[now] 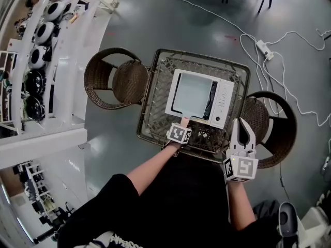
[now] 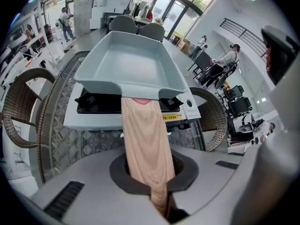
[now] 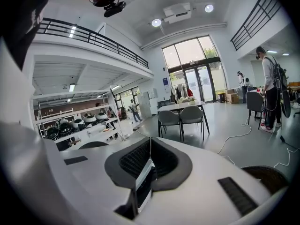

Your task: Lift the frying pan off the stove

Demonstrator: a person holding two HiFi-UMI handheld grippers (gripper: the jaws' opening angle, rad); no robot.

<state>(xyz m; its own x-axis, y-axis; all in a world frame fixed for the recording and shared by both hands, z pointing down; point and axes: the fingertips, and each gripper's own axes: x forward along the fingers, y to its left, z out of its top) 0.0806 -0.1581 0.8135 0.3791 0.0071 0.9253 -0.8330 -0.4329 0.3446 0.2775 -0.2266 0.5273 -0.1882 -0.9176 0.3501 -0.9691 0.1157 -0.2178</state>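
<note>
A square grey frying pan (image 1: 194, 93) sits on a white portable stove (image 1: 223, 105) on the wicker table. Its tan wooden handle (image 1: 184, 121) points toward me. My left gripper (image 1: 183, 125) is shut on that handle. In the left gripper view the handle (image 2: 145, 135) runs straight between the dark pads of the left gripper (image 2: 157, 191), and the pan (image 2: 131, 64) rests over the stove (image 2: 93, 118) and its black burner. My right gripper (image 1: 242, 129) hovers off the table's near right corner. Seen in its own view, the right gripper (image 3: 143, 172) is shut on nothing.
The wicker table (image 1: 155, 107) has a glass top and a raised rim. A wicker chair (image 1: 111, 79) stands at its left and another (image 1: 274, 123) at its right. White shelves with cookware (image 1: 36, 61) line the left. Cables and a power strip (image 1: 264, 48) lie on the floor beyond.
</note>
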